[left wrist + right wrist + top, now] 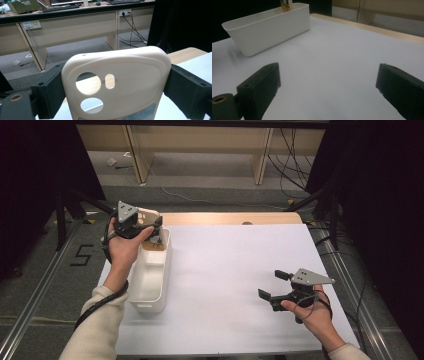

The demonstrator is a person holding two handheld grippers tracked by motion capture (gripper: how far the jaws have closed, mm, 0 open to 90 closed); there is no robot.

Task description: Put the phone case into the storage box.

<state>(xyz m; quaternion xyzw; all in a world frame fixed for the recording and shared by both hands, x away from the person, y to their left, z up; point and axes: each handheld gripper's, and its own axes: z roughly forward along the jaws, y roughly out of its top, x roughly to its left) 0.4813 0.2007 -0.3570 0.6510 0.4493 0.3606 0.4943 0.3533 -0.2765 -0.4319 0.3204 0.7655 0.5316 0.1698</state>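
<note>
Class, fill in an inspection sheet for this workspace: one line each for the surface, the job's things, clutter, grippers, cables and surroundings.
Surface: white sheet over a wooden table, bare in the middle.
Job's things: cream phone case with camera cut-outs, held upright between the jaws; white bin at the sheet's left edge.
Clutter: nothing seen on the sheet.
Grippers: left gripper shut on the phone case above the bin's far end; right gripper open, nothing between its jaws, over the sheet's right side.
Cables: black cable along the left forearm; more cables on the floor beyond.
Surroundings: wooden desks behind, dark curtains at both sides.
</note>
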